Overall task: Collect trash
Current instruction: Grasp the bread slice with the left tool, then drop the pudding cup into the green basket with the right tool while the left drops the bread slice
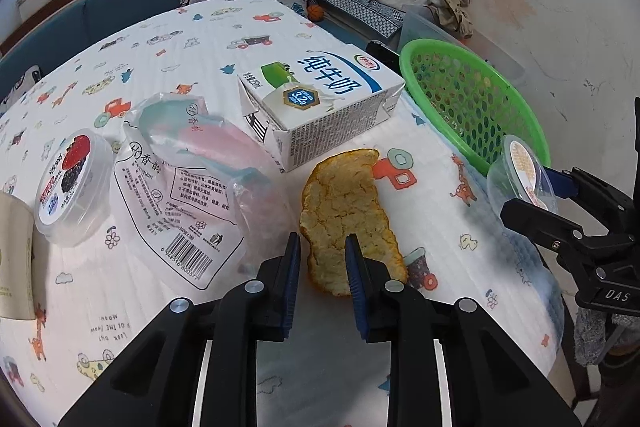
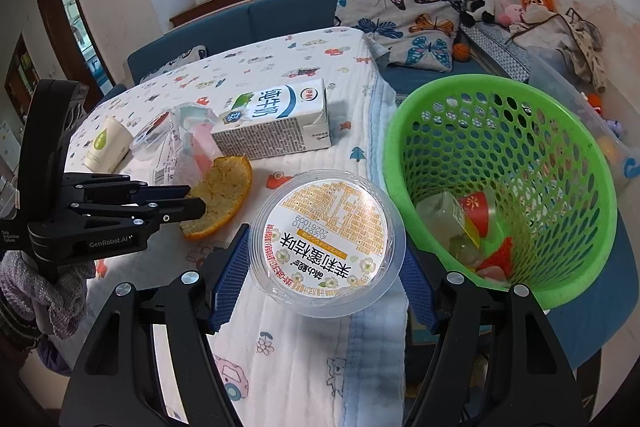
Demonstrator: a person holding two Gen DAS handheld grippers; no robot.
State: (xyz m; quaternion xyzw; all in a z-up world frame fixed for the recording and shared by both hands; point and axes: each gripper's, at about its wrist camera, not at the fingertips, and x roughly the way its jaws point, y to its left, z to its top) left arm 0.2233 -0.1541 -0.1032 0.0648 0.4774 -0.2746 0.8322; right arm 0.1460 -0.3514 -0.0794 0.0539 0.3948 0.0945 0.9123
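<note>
A curled orange peel (image 1: 344,211) (image 2: 224,191) lies on the patterned tablecloth (image 1: 432,195). My left gripper (image 1: 322,243) (image 2: 198,201) points down at it, and its blue pads are shut on the peel's near end. My right gripper (image 2: 324,251) (image 1: 532,193) is shut on a clear plastic cup with a printed foil lid (image 2: 326,227) (image 1: 520,167), held over the table's right edge. Right beside it stands the green mesh basket (image 2: 500,147) (image 1: 460,95), with several pieces of trash at its bottom.
A white milk carton (image 1: 320,99) (image 2: 276,123) lies behind the peel. To its left are a clear plastic wrapper (image 1: 192,167), a berry-lidded tub (image 1: 72,183) and a paper cup (image 2: 106,143). A blue sofa with a butterfly cushion (image 2: 400,23) and plush toys is beyond.
</note>
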